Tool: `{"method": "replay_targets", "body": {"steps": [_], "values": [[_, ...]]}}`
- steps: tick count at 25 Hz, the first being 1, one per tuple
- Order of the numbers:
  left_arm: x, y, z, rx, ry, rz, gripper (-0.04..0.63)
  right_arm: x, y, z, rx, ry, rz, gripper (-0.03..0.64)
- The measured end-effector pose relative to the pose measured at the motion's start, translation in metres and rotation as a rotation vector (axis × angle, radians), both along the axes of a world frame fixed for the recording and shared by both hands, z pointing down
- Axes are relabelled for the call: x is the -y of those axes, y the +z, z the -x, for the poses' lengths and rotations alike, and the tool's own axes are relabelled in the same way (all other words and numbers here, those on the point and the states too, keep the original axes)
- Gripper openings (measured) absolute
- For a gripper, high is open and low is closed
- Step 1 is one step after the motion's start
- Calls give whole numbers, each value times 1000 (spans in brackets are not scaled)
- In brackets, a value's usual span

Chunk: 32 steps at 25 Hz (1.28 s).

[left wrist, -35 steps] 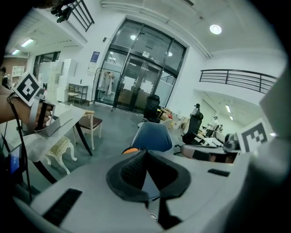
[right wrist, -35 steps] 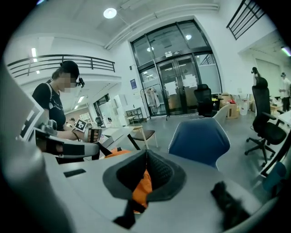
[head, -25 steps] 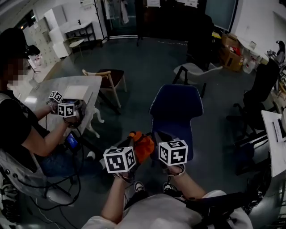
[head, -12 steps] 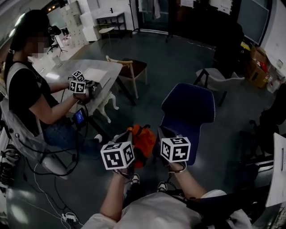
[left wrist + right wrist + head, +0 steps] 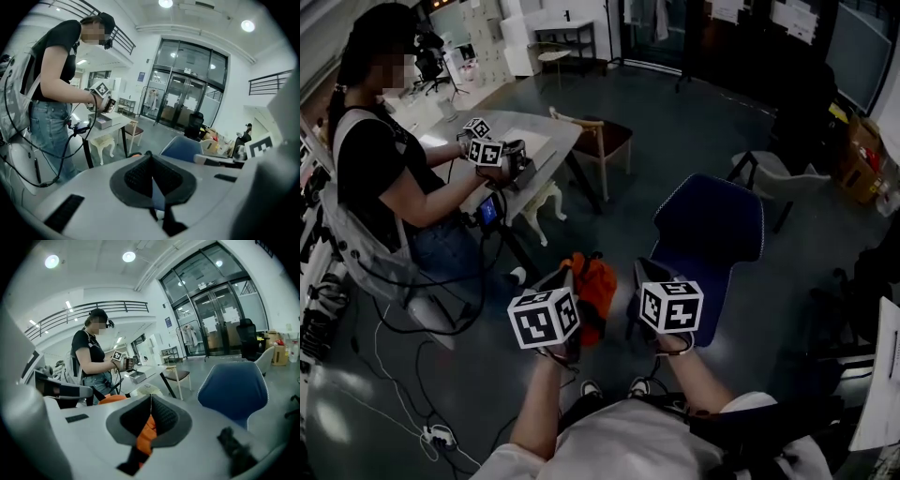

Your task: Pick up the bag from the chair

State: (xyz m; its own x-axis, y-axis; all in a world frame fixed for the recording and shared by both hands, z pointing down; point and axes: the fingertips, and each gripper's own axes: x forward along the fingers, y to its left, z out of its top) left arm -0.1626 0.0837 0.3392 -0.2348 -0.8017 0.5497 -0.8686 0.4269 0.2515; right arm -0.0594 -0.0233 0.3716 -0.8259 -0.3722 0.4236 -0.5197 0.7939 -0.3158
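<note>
The right gripper [image 5: 644, 274] is squeezing the orange bag [image 5: 592, 289]. The left gripper [image 5: 566, 283] is closed tight just beside it. Both arms are reaching forward, tipping down a little. The bag is hanging beside the blue chair [image 5: 709, 225].

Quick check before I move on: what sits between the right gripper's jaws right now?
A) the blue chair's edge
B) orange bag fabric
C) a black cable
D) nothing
B: in the right gripper view, the jaws of the right gripper are closed on fabric of the orange bag, while the blue chair stands apart behind.
</note>
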Motion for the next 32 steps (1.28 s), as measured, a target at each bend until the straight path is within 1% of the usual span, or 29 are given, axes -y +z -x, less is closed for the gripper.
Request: {"method": "replay_targets", "body": {"steps": [4,8,13,18,28,32], "values": [[-8,1,4,7,13,10,20,-12,4,9,-14,-18,-5,32],[-17,3,14,13,19,16,20,-22,2,22,0,-20,2,32],[-24,2,27,5,11,12,20,-31,-5,33,-48,-49,-61,32],[-30,6,34,-7,5,12,20,-37,-4,38,-60,-55,-63,32],[-26,1,37,-11,6,-11,20,-33,-7,37,-72,-47,-84,32],[-27,2,32,-10,13,-6,20,-33,-8,31,-78,-34,-95,32]]}}
